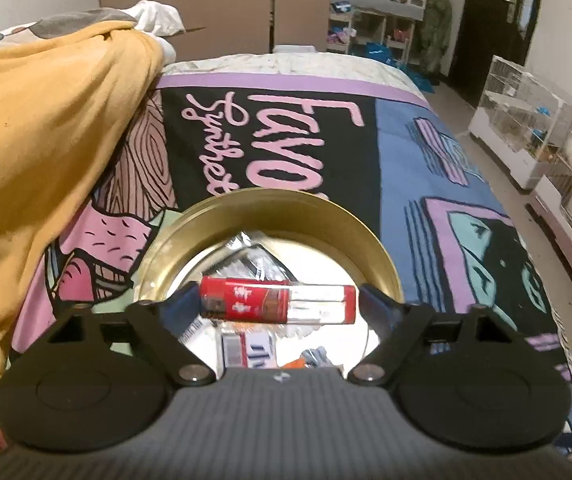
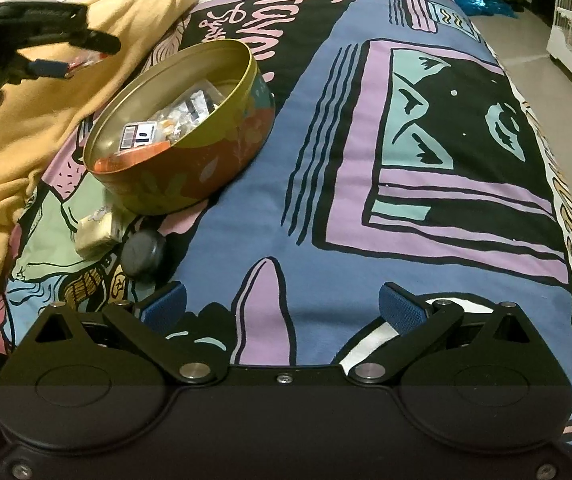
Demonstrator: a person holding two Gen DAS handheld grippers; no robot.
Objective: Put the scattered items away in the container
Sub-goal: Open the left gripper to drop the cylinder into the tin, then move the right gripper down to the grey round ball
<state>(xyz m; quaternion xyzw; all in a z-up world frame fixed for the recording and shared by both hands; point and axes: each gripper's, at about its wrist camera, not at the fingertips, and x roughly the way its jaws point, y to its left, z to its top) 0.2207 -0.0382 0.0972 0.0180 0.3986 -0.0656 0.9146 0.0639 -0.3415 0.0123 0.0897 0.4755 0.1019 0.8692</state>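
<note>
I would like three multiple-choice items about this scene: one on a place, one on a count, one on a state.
1. Where is the red packet?
A. between the left tool's fingers, over the tin
B. on the floor
C. under the yellow blanket

2. How many loose items lie on the bed just beside the round tin?
A. none
B. two
C. five

3. What is the state of the right tool?
A. shut on a packet
B. open and empty
C. inside the tin

Answers:
1 A, the left tool holds it above the tin's opening.
2 B, a pale block and a dark round disc.
3 B, its fingers stand apart with only bedcover between.
</note>
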